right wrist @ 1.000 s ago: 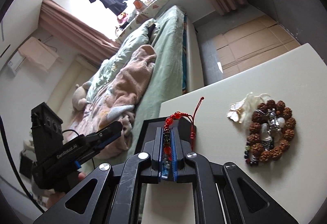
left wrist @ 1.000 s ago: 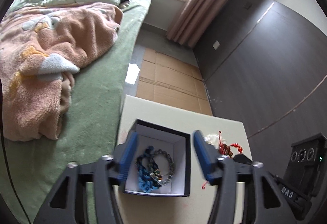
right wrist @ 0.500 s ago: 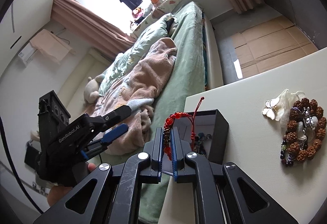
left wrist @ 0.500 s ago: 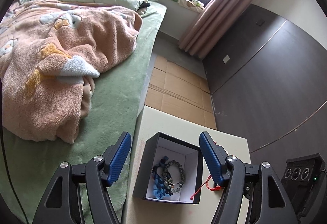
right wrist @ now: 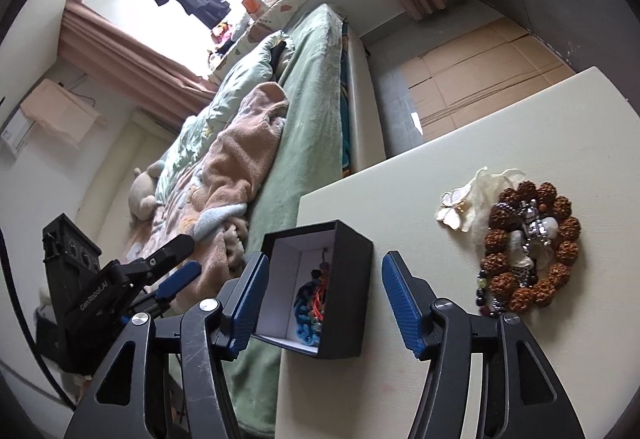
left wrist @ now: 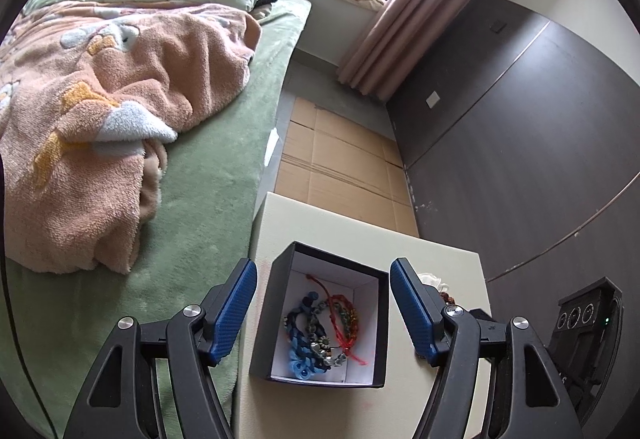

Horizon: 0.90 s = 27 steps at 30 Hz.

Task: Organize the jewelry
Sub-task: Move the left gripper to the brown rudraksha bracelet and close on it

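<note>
Two grippers flank the black box (left wrist: pixel 320 319), which sits at the cream table (right wrist: pixel 460 339) edge nearest the bed (left wrist: pixel 208 179). Left gripper (left wrist: pixel 324 313) jaws wide, empty. Right gripper (right wrist: pixel 322 303) jaws just opened, empty. Red bracelet (left wrist: pixel 344 323) lies inside, lengthwise. Brown bead bracelet (right wrist: pixel 532 251) and flower clip (right wrist: pixel 460 211) rest beside it, apart.

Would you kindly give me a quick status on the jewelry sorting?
Right gripper just opened, left gripper open. Red bracelet in box. Brown bead bracelet on table. Nothing blocking.
</note>
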Available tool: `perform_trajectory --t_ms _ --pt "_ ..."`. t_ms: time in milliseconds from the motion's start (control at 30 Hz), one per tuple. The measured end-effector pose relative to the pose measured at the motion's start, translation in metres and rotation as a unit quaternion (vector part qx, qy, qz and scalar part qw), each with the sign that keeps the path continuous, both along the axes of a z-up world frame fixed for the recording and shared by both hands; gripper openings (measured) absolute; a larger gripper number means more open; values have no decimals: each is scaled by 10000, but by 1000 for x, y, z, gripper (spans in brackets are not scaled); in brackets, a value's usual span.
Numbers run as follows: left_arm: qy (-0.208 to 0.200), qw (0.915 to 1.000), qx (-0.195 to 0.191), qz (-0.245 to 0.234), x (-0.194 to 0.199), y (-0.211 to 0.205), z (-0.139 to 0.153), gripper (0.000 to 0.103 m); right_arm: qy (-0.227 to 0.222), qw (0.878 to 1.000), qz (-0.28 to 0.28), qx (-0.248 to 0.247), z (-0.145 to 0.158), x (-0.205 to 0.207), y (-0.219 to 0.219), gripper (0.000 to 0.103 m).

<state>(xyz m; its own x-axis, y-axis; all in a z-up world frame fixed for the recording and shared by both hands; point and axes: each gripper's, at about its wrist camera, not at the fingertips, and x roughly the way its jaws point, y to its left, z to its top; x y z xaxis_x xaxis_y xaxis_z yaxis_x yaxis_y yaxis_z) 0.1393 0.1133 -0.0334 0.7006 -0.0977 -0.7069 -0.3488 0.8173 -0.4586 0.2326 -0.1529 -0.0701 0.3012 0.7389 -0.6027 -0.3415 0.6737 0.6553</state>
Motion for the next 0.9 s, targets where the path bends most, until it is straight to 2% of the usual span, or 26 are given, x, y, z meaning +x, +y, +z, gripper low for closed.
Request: perform_trajectory --t_ms 267,433,600,733,900 --pt "51 9993 135 -355 12 -28 -1 70 25 9990 -321 -297 -2 7 -37 60" --pt "33 9978 200 -626 22 -52 0 70 291 9951 -831 -444 -11 17 -66 60" --pt "49 9929 460 -1097 34 -88 -1 70 701 9895 -1132 -556 -24 26 -85 60" --pt "129 9865 613 -1514 44 -115 -7 70 842 9862 -1274 -638 -26 30 -98 60" --pt "200 9824 653 -1741 56 -137 -18 70 1106 9812 -1502 -501 -32 35 -121 60"
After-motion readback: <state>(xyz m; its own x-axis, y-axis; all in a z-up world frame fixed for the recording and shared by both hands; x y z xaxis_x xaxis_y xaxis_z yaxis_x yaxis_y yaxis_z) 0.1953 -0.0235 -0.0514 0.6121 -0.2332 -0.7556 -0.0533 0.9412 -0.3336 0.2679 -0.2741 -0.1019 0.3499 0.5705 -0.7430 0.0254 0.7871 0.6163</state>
